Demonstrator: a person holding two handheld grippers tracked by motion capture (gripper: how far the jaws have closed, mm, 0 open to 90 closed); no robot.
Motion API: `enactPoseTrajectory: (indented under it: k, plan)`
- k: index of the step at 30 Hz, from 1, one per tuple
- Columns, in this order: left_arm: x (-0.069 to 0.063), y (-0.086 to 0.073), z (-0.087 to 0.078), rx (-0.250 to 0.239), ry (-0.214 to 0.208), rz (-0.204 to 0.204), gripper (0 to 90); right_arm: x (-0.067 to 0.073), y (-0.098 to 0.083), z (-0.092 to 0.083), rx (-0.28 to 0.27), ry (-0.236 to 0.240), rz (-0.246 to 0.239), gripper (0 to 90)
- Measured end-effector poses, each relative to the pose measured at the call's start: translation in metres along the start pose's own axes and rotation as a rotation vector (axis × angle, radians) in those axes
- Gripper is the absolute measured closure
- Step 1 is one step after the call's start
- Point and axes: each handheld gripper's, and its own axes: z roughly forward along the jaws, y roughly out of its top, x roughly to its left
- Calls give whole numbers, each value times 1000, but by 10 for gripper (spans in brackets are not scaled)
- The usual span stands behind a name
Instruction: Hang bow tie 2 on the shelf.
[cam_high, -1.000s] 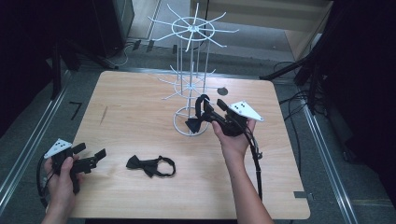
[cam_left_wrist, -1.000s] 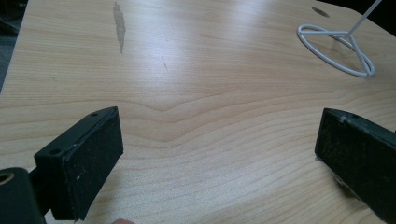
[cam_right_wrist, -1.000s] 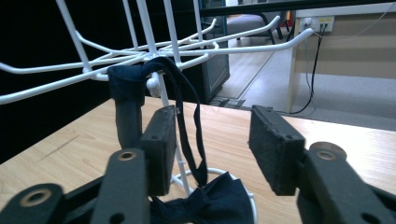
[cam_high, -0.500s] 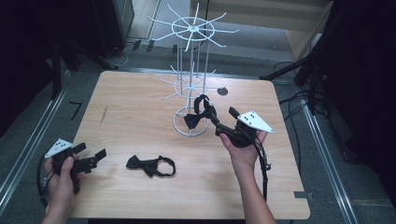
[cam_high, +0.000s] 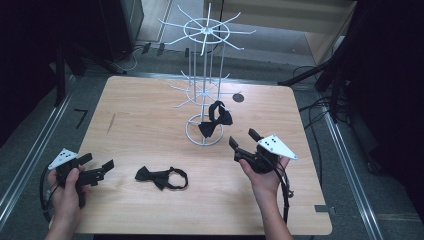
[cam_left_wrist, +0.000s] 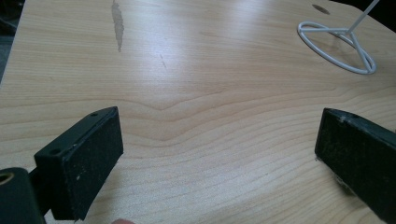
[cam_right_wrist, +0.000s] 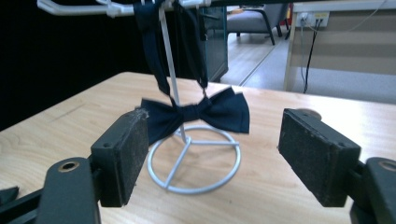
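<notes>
Navy bow tie (cam_right_wrist: 196, 116) on a white wire rack (cam_high: 205, 85) — black bow tie (cam_high: 161, 178) on pale wood table (cam_high: 140, 120).

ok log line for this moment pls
right gripper: open, jaws just opening | bow tie: hanging on rack | left gripper: open, nothing held

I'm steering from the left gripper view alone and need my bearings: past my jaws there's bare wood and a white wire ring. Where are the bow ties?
Observer: One black bow tie lies flat on the table, between the two hands.
Operator: And the other?
Observer: It's a dark bow tie hanging by its strap from a lower arm of the white wire stand, just above the ring base.
Operator: Is the right gripper holding it?
Observer: No. The right gripper faces it with jaws that have just been opening, nothing between them.
</notes>
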Motion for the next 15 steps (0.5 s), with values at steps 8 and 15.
enactPoseTrajectory:
  k: [8, 15]
  plan:
    - [0, 0, 0, -1, -2, 0, 14, 9, -18, -1, 45, 31, 19, 310]
    - [0, 0, 0, -5, -3, -2, 14, 16, -22, 3, 55, 47, 18, 319]
